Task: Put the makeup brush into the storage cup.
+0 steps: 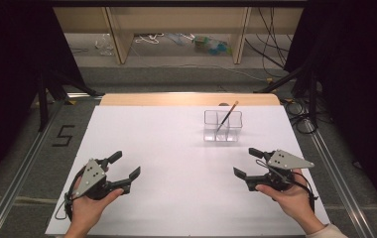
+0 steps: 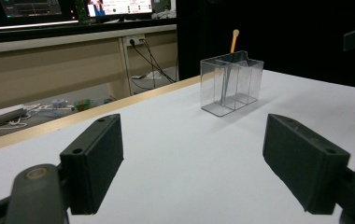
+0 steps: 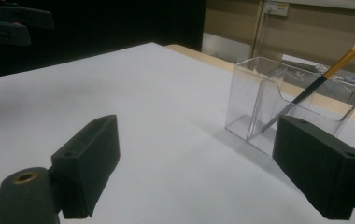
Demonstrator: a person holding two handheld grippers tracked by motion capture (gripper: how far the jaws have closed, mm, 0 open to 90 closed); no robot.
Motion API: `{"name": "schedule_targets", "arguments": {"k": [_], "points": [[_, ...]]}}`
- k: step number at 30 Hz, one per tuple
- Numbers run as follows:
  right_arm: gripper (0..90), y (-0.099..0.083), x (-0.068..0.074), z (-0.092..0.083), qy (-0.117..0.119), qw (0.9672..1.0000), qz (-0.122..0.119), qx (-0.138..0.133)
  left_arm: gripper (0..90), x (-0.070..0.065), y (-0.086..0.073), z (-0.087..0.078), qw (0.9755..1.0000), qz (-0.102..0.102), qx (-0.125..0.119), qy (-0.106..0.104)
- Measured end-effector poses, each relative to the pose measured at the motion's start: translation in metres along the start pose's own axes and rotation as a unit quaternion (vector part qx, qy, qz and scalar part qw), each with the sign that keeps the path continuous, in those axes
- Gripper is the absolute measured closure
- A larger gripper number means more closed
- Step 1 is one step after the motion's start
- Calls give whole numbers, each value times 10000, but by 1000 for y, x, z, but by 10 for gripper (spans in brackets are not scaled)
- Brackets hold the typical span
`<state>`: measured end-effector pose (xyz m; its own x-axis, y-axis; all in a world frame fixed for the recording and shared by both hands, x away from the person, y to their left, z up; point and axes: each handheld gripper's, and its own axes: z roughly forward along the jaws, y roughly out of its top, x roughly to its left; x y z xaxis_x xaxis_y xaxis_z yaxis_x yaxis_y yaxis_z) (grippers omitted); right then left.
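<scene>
A smooth white tabletop [image 1: 176,163] fills the near ground, matte and bare where the two hands rest at its front edge. The left gripper [image 1: 123,168] sits at the near left, its black blocky jaws spread wide with nothing between them; the right gripper [image 1: 249,162] sits at the near right, jaws likewise wide and holding nothing. Each carries a grey three-cornered plate on top. Farther back, right of centre, stands a clear plastic organizer [image 1: 222,130], a box with thin glossy walls and inner dividers. A slim brush [image 1: 226,117] with a dark shaft, orange upper part and pale tip leans tilted inside it. Beyond the tabletop's wooden far edge lie grey floor, cables [image 1: 271,54] and wooden furniture legs, with black curtains at both sides.
</scene>
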<state>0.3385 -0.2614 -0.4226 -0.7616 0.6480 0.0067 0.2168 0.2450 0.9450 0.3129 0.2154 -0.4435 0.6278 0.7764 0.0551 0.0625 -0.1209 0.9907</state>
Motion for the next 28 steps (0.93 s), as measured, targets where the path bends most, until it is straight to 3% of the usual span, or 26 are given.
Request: {"name": "schedule_targets", "arguments": {"k": [7,8,10,13,20,24,25,28], "points": [[160,-5,-2,-1,-32,10000,-79,-42,204,-1,-1,0,10000,-51,44,7],[160,-5,0,-1,-19,10000,32,2,205,-1,-1,0,10000,34,51,-15],[160,-6,0,-2,8,10000,30,90,204,-2,-1,1,10000,-5,70,-11],[160,-8,-1,-2,-51,10000,-37,15,204,-3,-1,1,10000,-24,76,-10],[160,-9,1,-3,14,9999,39,97,204,-3,-1,0,9999,0,104,6],[160,-10,1,-2,58,9999,102,15,203,-3,0,1,9999,-35,106,11],[160,-10,1,-3,38,9999,82,140,203,-3,0,0,9999,-23,116,11],[161,-11,0,-3,-5,9999,89,71,203,-3,-1,1,9999,-19,122,3]]}}
